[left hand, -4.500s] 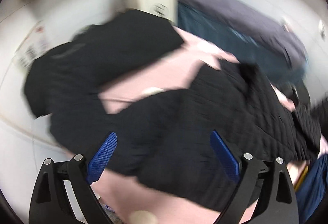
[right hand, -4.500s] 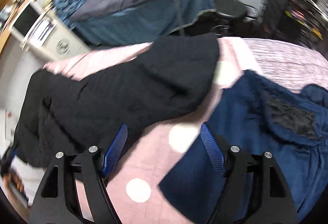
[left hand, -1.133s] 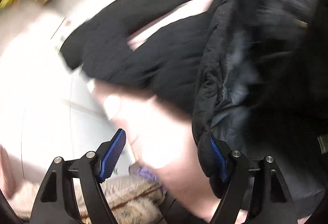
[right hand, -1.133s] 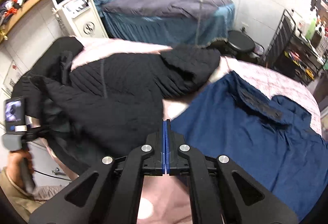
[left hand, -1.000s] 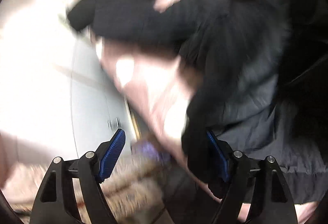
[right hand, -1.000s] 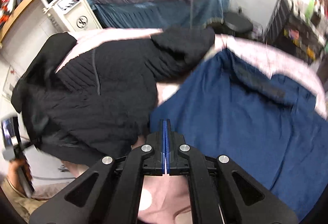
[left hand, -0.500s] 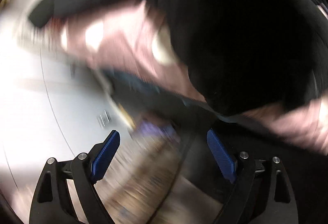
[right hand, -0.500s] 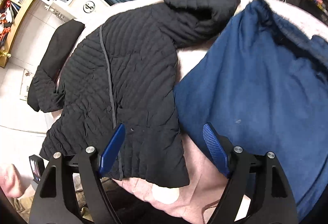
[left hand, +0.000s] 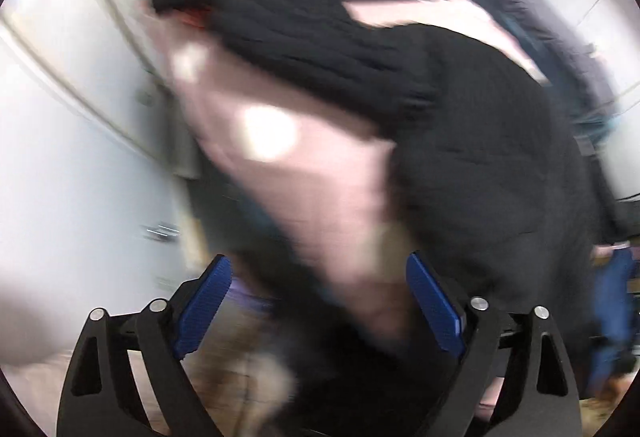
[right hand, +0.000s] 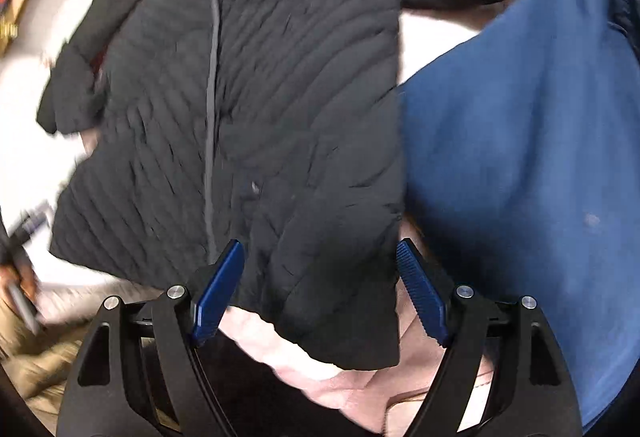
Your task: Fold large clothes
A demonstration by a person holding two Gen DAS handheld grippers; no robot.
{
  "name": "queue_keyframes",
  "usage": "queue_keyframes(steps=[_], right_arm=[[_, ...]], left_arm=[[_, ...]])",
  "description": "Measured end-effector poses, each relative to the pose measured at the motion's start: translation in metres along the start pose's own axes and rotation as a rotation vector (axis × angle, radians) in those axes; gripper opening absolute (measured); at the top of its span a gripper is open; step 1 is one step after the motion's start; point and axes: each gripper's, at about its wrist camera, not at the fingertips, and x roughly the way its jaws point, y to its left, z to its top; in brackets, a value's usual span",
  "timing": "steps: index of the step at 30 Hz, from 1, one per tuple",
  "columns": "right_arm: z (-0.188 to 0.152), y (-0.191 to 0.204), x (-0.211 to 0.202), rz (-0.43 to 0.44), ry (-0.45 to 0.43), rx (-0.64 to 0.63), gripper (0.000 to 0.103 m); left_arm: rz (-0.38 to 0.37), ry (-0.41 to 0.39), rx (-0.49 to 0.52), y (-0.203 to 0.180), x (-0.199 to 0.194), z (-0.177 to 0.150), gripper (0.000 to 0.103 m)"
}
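jacket (right hand: 280, 97) black, spread flat, hem between fingers of right gripper (right hand: 320, 291) | both grippers released, left gripper (left hand: 320, 303) empty

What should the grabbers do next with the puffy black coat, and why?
Probably the right gripper should drop onto the black quilted jacket's near hem and pinch it. Its jaws are open right above that hem, holding nothing, and the jacket lies spread flat, zip up, on the pink spotted cover, unfolded.

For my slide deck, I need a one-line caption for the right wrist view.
Open right gripper above the hem of a black quilted jacket beside a blue garment.
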Motion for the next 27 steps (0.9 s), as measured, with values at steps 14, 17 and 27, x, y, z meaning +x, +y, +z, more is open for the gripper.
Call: queue_keyframes(steps=[14,17,27], right_arm=[[-0.024,-0.003,-0.061,0.028,0.015,-0.028,0.008],[-0.032,-0.013,-0.04,0.004,0.096,-0.001,0.008],[-0.016,-0.002,-0.023,-0.174,0.131,-0.067,0.043]], left_arm=[[0.008,0.322,0.342,-0.072,0.062,-0.066,0.016],[0.051,0.392,0.36,-0.065,0.072,-0.082,0.016],[0.099,0.386,0.339,-0.066,0.076,-0.086,0.028]])
